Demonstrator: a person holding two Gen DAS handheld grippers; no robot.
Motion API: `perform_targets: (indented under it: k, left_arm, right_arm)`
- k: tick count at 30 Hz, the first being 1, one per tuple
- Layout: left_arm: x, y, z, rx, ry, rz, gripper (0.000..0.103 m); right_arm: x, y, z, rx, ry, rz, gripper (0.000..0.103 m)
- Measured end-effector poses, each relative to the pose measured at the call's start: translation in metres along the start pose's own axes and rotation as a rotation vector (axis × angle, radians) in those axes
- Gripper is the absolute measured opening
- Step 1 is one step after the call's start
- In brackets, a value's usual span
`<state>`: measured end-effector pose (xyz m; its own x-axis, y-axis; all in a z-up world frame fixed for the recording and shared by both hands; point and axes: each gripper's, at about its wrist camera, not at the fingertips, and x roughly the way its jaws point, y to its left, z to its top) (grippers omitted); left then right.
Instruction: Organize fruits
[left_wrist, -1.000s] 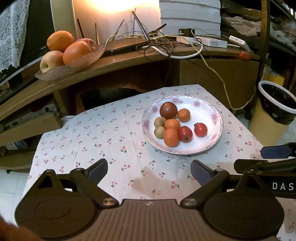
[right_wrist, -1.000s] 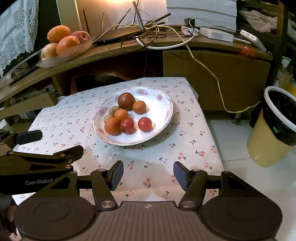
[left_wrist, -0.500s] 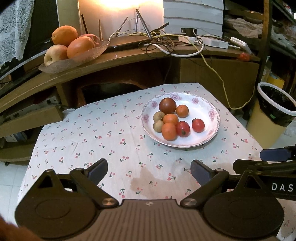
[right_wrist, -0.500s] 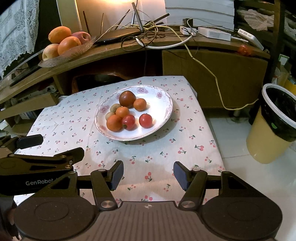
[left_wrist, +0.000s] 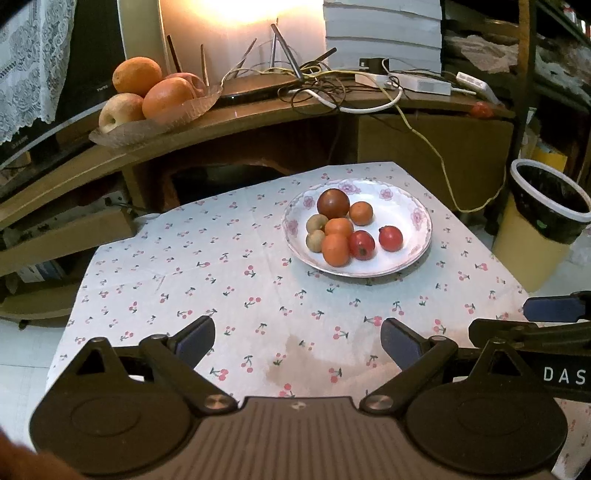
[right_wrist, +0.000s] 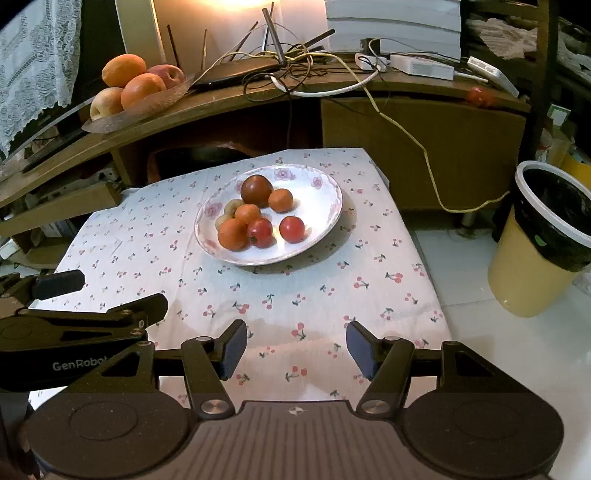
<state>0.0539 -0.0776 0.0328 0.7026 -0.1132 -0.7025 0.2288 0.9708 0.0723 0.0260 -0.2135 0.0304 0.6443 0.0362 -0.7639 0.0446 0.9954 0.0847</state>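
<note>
White porcelain with pink flowers, the plate (left_wrist: 413, 218) is shrinking in both wrist views compared with a second ago, so we are drawing both tongs back from it toward the near edge of the bench (left_wrist: 207, 266). All the small fruit is sitting on the plate: a dark round fruit (left_wrist: 333, 203) at its far side, three orange ones (left_wrist: 335, 250) through its middle, two brownish ones (left_wrist: 316, 223) toward its left rim, and two red ones (left_wrist: 390, 238) toward its near right. None of them is moving or changing place between the pictures.

We are holding the left tongs (left_wrist: 297, 341) spread wide and empty, well short of the plate; the right tongs (right_wrist: 296, 349) are likewise spread and carrying nothing, also on the plate's near side. The cherry-print cloth between the tongs and the plate is bare apart from a damp-looking stain.

Our judgement: with the fruit gathered on the plate and both tongs retreating empty, this fits either a finished gathering or a pause before sorting them; the pictures are not settling which.
</note>
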Motion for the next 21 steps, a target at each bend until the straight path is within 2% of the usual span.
perform_targets:
  k: [21]
  left_arm:
    - [-0.035,0.003,-0.035,0.017,-0.025,0.047,0.101]
  right_arm:
    - [-0.027,0.018,-0.033,-0.039,-0.007,0.015,0.063]
